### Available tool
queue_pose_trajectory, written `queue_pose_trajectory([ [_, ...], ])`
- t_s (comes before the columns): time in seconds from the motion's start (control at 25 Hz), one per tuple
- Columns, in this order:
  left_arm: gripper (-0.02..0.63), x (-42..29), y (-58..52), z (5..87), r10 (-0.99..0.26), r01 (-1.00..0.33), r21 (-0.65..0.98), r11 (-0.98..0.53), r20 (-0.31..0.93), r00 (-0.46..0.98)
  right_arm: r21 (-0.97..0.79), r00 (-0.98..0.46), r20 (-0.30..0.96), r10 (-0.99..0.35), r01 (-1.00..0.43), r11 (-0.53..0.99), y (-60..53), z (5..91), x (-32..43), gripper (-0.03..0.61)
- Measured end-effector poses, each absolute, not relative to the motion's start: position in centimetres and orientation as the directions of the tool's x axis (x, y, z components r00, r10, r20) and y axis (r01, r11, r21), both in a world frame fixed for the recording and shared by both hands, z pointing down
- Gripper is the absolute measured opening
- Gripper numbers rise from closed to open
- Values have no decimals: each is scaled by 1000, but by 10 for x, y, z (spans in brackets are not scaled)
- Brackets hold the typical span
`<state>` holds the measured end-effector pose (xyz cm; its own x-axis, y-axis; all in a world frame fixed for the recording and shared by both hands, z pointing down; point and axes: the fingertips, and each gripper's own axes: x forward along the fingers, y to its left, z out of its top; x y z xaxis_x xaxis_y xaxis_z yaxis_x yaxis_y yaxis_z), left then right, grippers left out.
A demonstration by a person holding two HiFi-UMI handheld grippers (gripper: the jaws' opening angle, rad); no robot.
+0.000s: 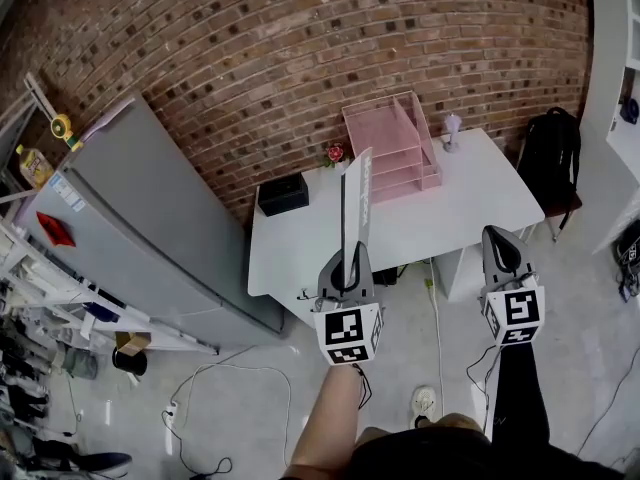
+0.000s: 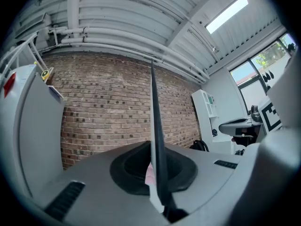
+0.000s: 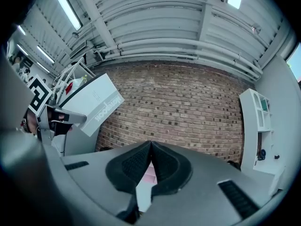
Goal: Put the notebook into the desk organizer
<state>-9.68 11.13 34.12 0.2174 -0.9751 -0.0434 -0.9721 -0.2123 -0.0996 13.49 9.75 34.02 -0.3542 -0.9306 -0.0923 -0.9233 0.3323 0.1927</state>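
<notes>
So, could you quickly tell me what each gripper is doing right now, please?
Left gripper: shut on the notebook, held upright.
Right gripper: shut, nothing between its jaws.

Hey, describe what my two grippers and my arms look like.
Both the left gripper and right gripper have smooth grey shells tapering to black textured jaws. Each carries a white cube with black square markers. The right arm wears a black sleeve; the left forearm is bare.
</notes>
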Motion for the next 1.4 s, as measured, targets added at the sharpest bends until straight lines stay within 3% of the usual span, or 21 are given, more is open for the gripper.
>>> queue_pose_trajectory([
  [0.6, 20, -59, 55, 348, -971, -959, -172, -224, -43, 235, 189, -406, -76, -911, -903, 386, 27, 357, 151, 21],
  [1.4, 20, -76, -49, 382, -956, -951, -99, -293, -2, 295, 219, -408, -35, -912, -894, 391, -74, 374, 122, 21],
])
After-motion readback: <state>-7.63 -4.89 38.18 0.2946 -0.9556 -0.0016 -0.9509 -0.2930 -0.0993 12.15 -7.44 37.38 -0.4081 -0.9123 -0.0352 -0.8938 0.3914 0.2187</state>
